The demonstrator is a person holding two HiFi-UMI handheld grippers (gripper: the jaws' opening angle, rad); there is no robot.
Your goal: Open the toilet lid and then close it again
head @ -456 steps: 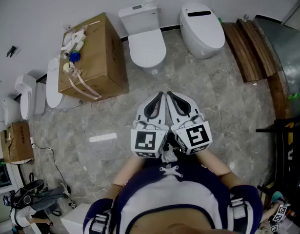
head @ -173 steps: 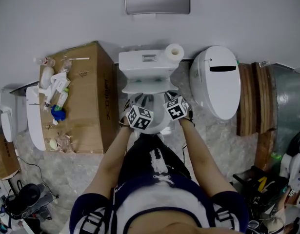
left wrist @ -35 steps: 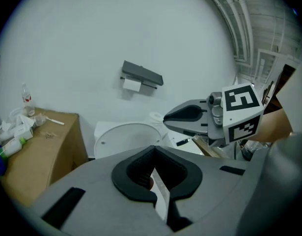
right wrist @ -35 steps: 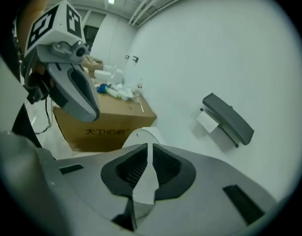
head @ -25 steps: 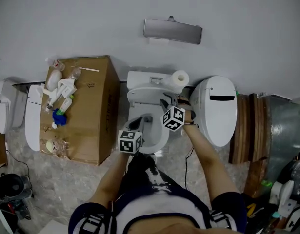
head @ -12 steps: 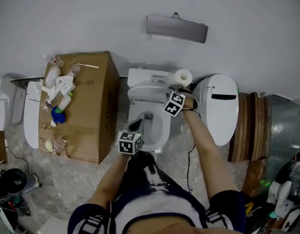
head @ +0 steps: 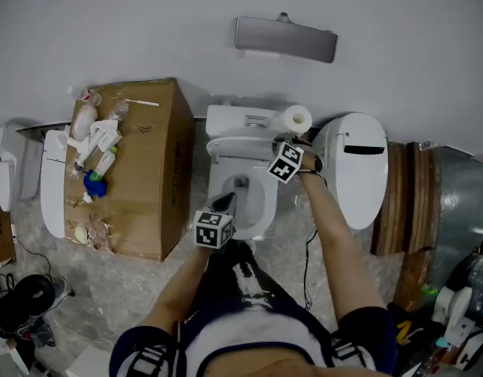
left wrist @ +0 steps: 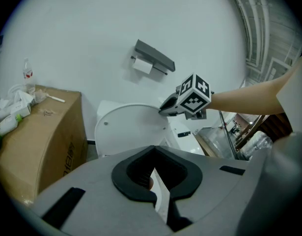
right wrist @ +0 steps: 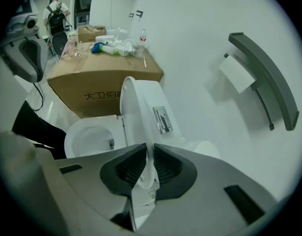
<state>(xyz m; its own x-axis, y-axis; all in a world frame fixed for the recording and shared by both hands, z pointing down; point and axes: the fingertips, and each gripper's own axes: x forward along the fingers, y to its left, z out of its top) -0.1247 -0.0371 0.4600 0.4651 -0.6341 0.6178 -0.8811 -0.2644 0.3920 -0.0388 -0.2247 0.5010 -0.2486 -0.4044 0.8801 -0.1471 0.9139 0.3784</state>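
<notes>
Right gripper jaws newly clamping lid

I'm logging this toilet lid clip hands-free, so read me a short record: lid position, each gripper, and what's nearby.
lid: toilet lid upright, in front of the tank
right gripper: jaws have just been closing; the lid's top edge is pinched between them
left gripper: shut, empty, over the front of the bowl
nearby: cardboard box left of the toilet; toilet paper roll on the tank
</notes>
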